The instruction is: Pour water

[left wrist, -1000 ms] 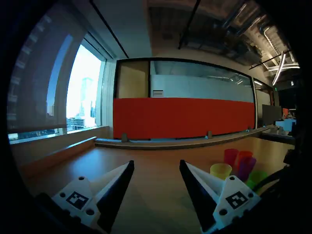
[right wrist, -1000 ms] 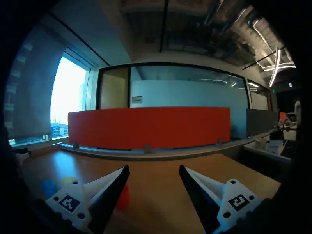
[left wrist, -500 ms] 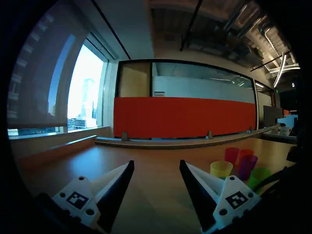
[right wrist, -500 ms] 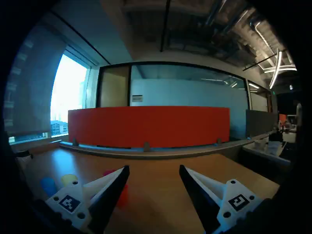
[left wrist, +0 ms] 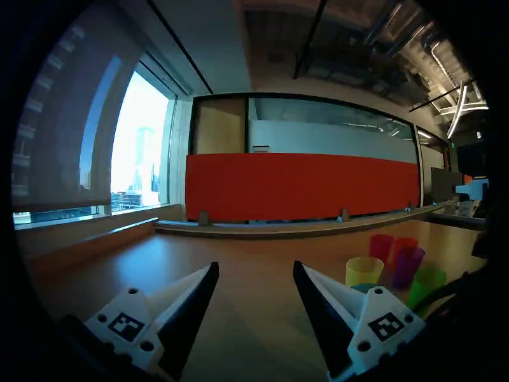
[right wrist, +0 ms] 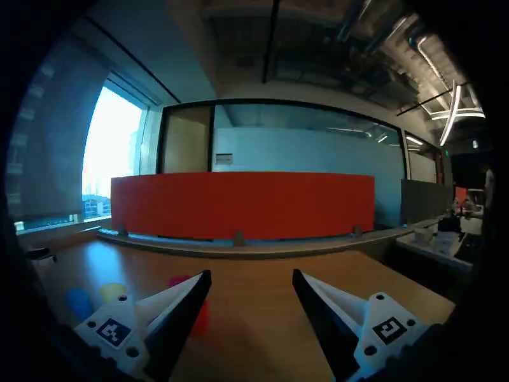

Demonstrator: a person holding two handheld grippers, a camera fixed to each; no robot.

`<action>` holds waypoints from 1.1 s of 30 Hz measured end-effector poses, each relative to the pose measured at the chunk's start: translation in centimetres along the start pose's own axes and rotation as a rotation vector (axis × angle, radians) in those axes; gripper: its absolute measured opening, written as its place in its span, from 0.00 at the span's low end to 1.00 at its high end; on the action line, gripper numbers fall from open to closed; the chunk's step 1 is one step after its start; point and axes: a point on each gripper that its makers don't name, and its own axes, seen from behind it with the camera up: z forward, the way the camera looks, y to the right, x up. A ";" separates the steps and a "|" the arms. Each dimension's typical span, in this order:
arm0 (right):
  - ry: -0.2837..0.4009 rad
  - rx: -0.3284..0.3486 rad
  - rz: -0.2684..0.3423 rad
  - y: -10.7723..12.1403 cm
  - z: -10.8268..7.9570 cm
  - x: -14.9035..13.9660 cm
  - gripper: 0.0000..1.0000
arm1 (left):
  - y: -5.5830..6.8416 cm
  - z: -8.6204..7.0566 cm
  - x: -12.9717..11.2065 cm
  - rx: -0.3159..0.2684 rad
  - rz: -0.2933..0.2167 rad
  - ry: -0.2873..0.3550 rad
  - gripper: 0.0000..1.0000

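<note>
Desk ahead: your left gripper and right gripper both gape, holding nothing. Off to the left gripper's right, cups huddle tight. Reach in carelessly and you'll likely topple neighbours, spilling any water.

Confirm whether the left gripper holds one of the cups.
No: the left gripper is open and empty, and the yellow cup stands on the table beside it.

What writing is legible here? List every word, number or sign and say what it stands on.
No text can be read.
Small white sign on the glass wall: too small to read.
Square black-and-white markers on the fingers: patterns, no letters or numbers.
</note>
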 end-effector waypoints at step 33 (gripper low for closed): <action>0.040 -0.003 -0.009 0.7 -1.1 0.5 0.99 | -0.1 0.1 -0.3 0.007 0.004 -0.019 0.86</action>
